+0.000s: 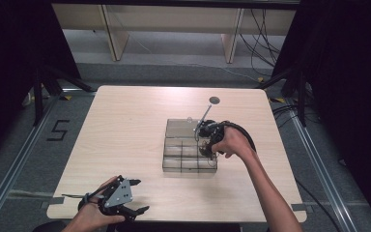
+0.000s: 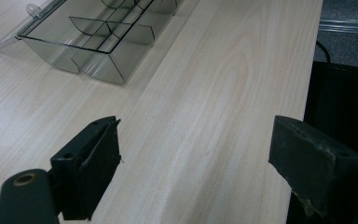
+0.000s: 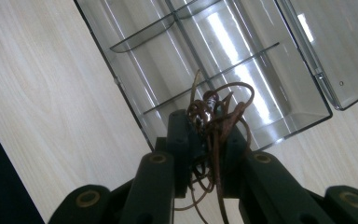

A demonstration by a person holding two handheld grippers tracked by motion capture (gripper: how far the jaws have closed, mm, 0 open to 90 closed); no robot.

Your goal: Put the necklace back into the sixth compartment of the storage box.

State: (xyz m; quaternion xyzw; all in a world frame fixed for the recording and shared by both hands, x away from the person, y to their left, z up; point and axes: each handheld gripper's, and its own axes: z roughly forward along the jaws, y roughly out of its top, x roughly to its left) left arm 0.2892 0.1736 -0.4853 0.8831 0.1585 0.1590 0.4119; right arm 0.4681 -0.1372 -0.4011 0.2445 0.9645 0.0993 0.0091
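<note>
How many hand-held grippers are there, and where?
2. The left hand-held gripper is open at the table's near left edge. The right hand-held gripper is over the clear box, shut on a brown cord.

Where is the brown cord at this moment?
The brown cord is pinched as a tangle in the right tongs, above the clear box. In the high view this is at the box's right side, right of the table's centre.
</note>
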